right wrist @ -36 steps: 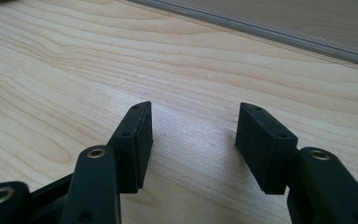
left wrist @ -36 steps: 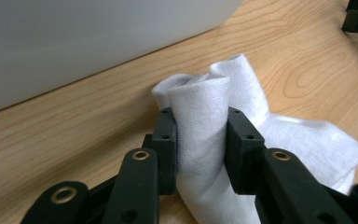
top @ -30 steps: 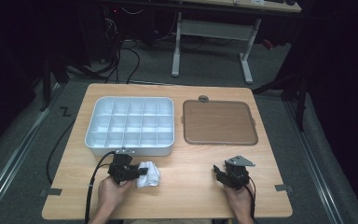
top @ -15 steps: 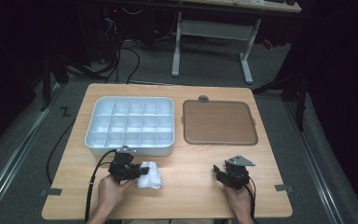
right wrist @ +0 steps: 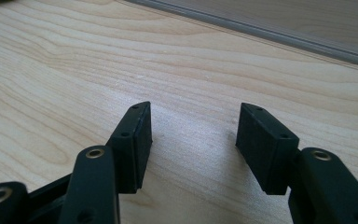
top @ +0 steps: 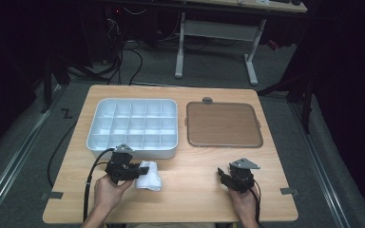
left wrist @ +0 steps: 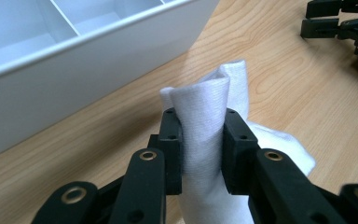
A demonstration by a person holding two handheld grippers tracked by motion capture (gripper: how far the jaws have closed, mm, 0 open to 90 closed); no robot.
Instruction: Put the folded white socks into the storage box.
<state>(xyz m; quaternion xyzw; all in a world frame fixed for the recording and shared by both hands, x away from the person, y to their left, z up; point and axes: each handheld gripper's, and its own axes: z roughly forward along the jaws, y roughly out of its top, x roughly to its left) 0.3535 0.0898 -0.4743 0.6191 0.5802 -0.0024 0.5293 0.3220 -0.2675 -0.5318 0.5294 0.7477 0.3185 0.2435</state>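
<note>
Black left gripper clamped on bunched white cloth lying on light wooden table just before white compartmented plastic tray, right gripper jaws apart over bare wood near brown square mat.

Left tongs: held in the left hand at the near left of the bench, jaws pointing right and pressed together on a fold of white cloth. Right tongs: held in the right hand at the near right, jaws parted, nothing between them, pointing left just above the bench surface.
</note>
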